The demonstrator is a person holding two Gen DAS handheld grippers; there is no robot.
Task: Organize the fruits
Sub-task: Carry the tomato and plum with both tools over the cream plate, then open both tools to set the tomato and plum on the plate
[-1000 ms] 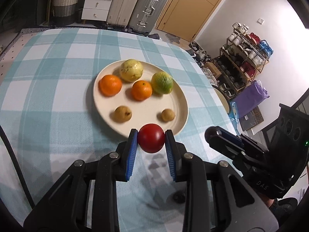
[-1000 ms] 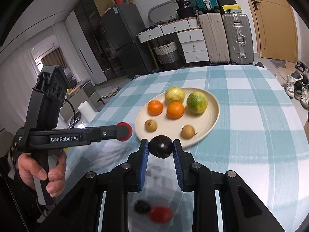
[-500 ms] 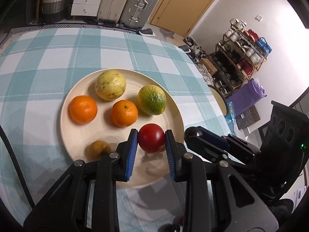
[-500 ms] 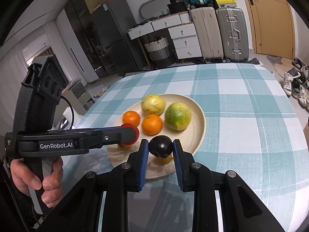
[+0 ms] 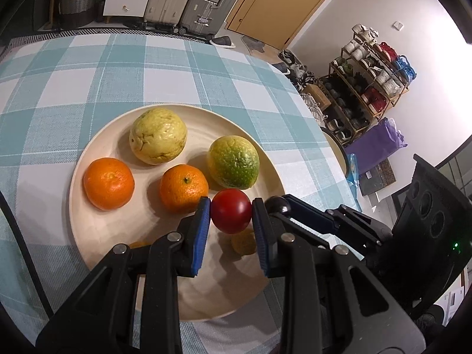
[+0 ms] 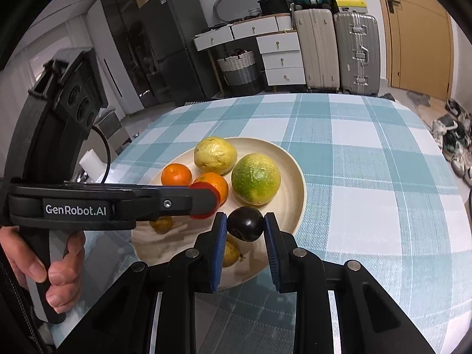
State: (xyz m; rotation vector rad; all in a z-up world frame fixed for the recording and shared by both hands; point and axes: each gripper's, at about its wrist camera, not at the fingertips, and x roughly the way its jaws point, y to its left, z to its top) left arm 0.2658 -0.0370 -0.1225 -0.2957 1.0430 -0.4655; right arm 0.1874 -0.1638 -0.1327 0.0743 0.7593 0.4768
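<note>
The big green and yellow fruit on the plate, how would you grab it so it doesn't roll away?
Grip the green and yellow fruit across its widest middle, coming down from above. It is round and sits at the plate's edge, with an orange close by and the left gripper's red fruit in front, so a sideways approach looks crowded.

Table in teal-and-white checked cloth, cream plate resting directly on it
</note>
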